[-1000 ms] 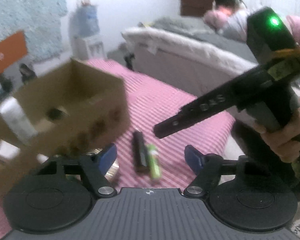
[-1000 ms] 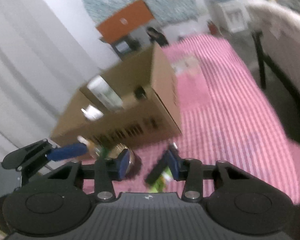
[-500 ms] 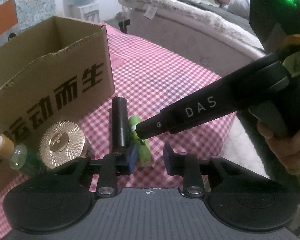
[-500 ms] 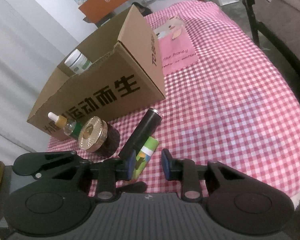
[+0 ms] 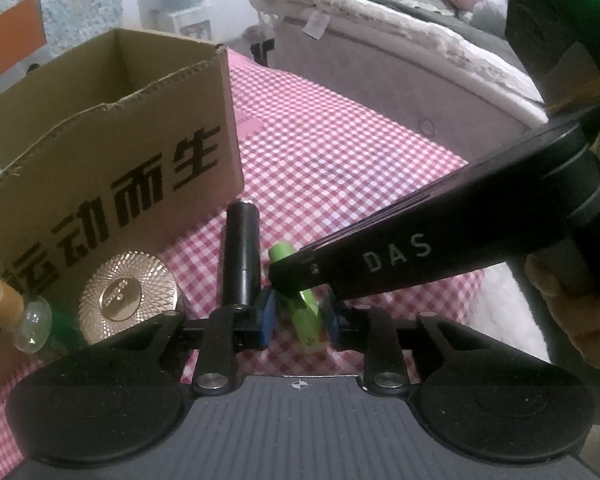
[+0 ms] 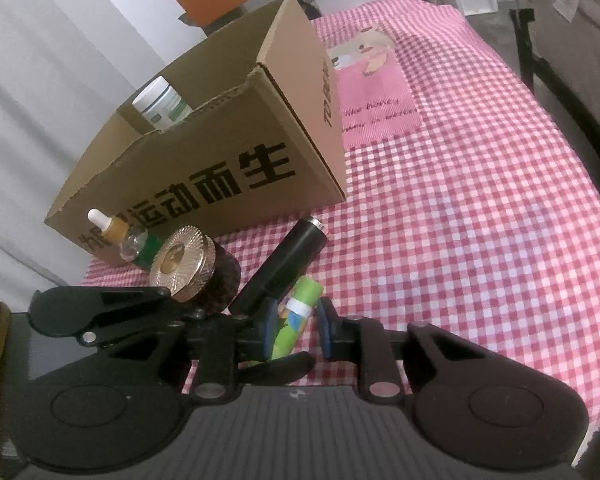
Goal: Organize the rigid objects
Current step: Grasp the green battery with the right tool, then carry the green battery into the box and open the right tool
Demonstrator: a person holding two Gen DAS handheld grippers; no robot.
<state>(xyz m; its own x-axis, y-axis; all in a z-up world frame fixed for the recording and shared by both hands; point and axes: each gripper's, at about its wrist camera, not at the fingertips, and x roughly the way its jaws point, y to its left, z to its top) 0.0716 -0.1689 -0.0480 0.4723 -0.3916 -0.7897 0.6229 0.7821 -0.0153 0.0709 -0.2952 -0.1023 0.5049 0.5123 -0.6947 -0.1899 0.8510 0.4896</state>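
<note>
A green tube (image 5: 302, 314) lies on the pink checked cloth beside a black cylinder (image 5: 242, 256). My left gripper (image 5: 298, 318) is narrowly open, with a blue pad on each side of the tube. My right gripper (image 6: 294, 330) also straddles the same green tube (image 6: 296, 316), with small gaps at its pads. The black cylinder (image 6: 286, 268) lies just left of it. A gold-lidded jar (image 5: 128, 294) and a dropper bottle (image 6: 130, 242) stand in front of the cardboard box (image 5: 112, 164). A white bottle (image 6: 162, 108) stands inside the box (image 6: 228, 160).
The right gripper's black body (image 5: 420, 248) crosses the left wrist view, held by a hand (image 5: 572, 320). A grey bed (image 5: 400, 68) lies behind the table. A pink printed patch (image 6: 374, 100) lies on the cloth beyond the box. The table's edge runs along the right.
Both grippers dropped to the table and closed in around the green tube. Their jaws narrowed from wide open to a small gap on each side of it.
</note>
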